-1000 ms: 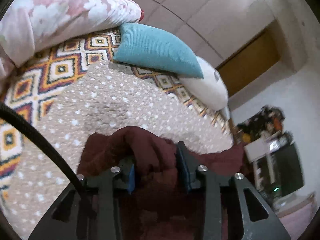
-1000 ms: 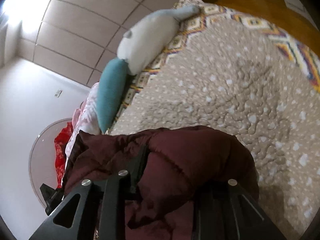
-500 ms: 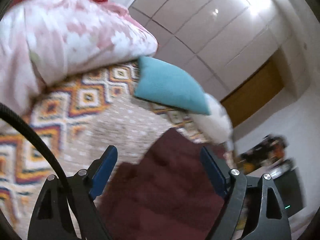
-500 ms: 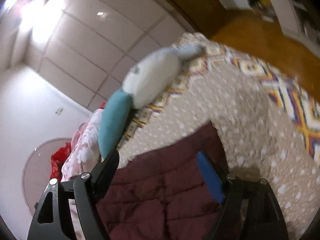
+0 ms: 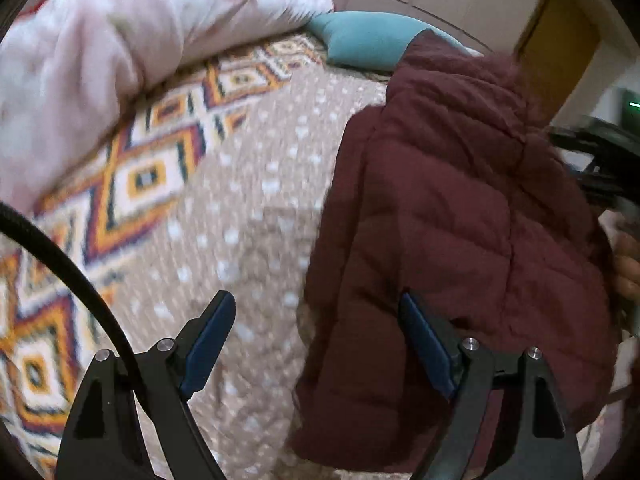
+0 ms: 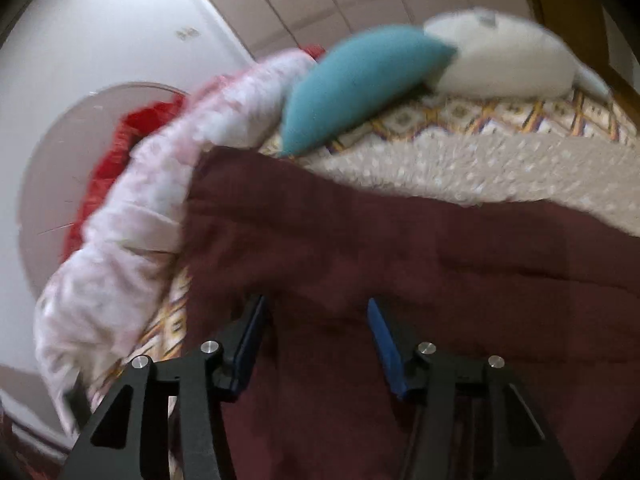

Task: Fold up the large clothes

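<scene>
A: Status on the fold?

B: Partway, by my read. The maroon puffer jacket lies on the bed, filling the right half of the left wrist frame and the whole lower half of the right wrist frame. It looks doubled over into a thick slab, so at least one fold seems done. Edges are still uneven and lumpy at the upper right of the left view, so I'd judge another fold or some squaring-up remains.

A: Surroundings, big to small?

B: Dotted beige bedspread with a diamond-pattern border, a pink floral duvet at upper left, a teal pillow at top centre of the right view, and a white plush beside it at upper right.

A: Grippers?

B: Left hand-held gripper: jaws wide, just opened. The jacket's left edge sits between them, but the pads aren't pressing, so nothing is held. Right hand-held gripper: medium gap, jaws just been closing, poised over the jacket. Fabric is visible between the pads, but no pinch shows, so it counts as not gripping.

A: Any labels or text?

B: None readable. No brand tag shows on the jacket. There's a small wall plate at upper left of the right view, too blurred to read.
</scene>
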The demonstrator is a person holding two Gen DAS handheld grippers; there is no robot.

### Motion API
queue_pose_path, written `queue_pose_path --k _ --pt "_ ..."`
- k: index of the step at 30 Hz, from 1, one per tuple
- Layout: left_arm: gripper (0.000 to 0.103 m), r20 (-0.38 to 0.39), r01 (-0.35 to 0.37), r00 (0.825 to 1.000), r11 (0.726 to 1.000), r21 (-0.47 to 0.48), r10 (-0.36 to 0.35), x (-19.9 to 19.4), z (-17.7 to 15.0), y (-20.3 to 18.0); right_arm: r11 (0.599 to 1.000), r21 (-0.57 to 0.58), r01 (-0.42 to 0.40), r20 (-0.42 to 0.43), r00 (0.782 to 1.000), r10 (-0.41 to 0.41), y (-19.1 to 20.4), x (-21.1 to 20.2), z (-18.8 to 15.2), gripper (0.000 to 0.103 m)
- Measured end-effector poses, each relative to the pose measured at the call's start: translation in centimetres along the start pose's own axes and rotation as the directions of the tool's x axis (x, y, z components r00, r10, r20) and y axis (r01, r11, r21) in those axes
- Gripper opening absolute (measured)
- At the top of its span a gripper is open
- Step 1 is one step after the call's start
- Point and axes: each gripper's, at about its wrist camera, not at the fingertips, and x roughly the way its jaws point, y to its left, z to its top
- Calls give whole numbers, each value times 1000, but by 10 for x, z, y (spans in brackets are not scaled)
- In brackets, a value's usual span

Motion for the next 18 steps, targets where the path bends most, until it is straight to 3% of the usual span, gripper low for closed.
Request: queue_pose_path --k 2,4,7,9,12,15,18 --pt "84 16 11 1000 1000 -11 -11 1 -5 5 997 -10 74 -70 995 -75 4 45 6 58" --pt "84 33 20 999 1000 -5 -20 0 -6 7 980 -62 191 -133 971 -197 9 83 1 58" --pt "84 37 44 998 999 -10 -44 -7 -3 10 949 -140 282 -93 951 -296 21 92 2 60" --pt "84 54 50 997 999 -4 -50 -19 -4 10 944 -147 294 -89 947 -309 25 84 7 59" --pt "84 99 9 995 999 33 -12 -42 -7 7 962 -91 259 -16 965 -261 37 44 16 59" --pt "84 151 -50 988 996 68 39 -68 -16 7 987 -87 134 72 989 -128 64 -5 19 60" --pt "84 202 -93 976 993 72 77 -93 -28 14 990 -133 36 75 997 -26 91 -14 11 62"
